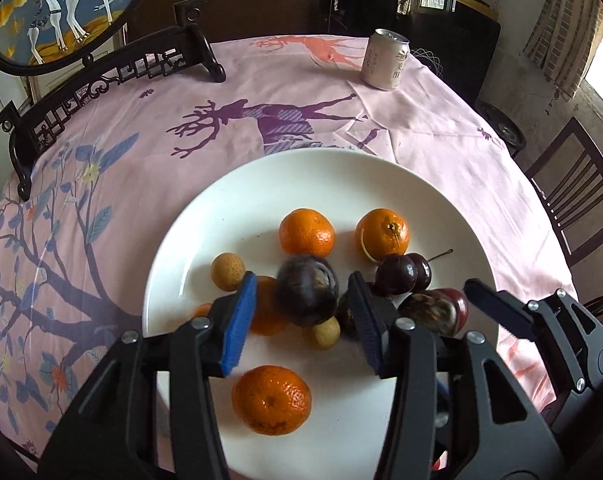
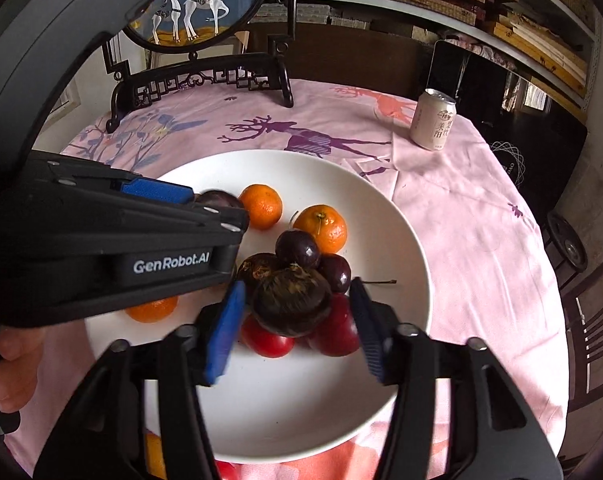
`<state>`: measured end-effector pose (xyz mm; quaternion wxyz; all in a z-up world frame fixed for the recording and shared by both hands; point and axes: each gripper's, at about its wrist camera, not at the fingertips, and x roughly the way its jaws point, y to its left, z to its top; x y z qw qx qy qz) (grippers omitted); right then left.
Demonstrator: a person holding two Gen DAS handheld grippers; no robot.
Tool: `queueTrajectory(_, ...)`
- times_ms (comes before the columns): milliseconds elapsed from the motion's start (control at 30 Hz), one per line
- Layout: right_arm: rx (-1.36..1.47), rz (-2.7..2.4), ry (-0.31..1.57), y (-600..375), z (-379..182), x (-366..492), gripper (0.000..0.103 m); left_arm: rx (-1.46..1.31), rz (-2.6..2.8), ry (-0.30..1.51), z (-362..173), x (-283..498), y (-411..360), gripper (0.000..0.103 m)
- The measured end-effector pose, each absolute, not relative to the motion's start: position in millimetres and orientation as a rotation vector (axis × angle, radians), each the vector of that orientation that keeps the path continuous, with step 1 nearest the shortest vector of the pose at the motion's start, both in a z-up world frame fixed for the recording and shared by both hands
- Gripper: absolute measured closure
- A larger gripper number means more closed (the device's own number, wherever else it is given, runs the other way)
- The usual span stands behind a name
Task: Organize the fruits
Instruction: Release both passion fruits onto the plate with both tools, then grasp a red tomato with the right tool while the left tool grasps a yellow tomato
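Note:
A white plate holds several tangerines, two pale longans, dark cherries and dark purple fruits. My left gripper is open, its blue pads either side of a dark purple fruit that looks blurred and loose between them. My right gripper is open around another dark purple fruit lying on top of red fruits; gaps show on both sides. The right gripper also shows in the left wrist view, and the left gripper in the right wrist view.
A pink deer-print cloth covers the round table. A drink can stands at the far right. A dark carved stand with a round deer picture is at the far left. A wooden chair stands to the right.

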<state>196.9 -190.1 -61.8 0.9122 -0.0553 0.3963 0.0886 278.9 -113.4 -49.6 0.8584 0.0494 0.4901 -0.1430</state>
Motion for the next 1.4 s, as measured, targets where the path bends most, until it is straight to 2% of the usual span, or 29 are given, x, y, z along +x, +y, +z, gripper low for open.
queueTrajectory(100,-0.108,0.183,0.811,-194,-52,186,0.042,0.102,-0.299,0.992,-36,266,-105,0.045)
queueTrajectory(133,-0.098,0.183,0.807,-196,-48,180,0.041,0.100,-0.295,0.973,-29,258,-101,0.040)
queueTrajectory(200,-0.071,0.188,0.803,-199,-38,163,0.037,0.099,-0.282,0.931,-17,236,-91,0.022)
queueTrajectory(233,-0.053,0.191,0.800,-201,-34,152,0.032,0.101,-0.270,0.910,-13,223,-85,0.020)
queueTrajectory(300,-0.020,0.184,0.792,-203,-29,129,0.032,0.095,-0.259,0.881,-8,196,-74,0.017)
queueTrajectory(367,0.004,0.182,0.790,-203,-28,106,0.032,0.068,-0.251,0.868,-8,170,-62,0.008)
queueTrajectory(567,0.033,0.161,0.823,-195,-37,60,0.032,0.047,-0.244,0.889,-26,117,-41,0.008)
queueTrajectory(833,0.023,0.159,0.846,-185,-41,42,0.032,0.028,-0.251,0.903,-35,95,-31,0.008)
queueTrajectory(1300,0.040,0.149,0.919,-191,-91,78,0.033,0.031,-0.201,0.962,-60,87,-11,0.008)
queueTrajectory(1367,0.038,0.154,0.913,-189,-94,85,0.043,0.035,-0.205,0.962,-60,86,-11,0.008)
queueTrajectory(1400,0.036,0.163,0.929,-188,-96,90,0.054,0.036,-0.207,0.963,-60,86,-12,0.008)
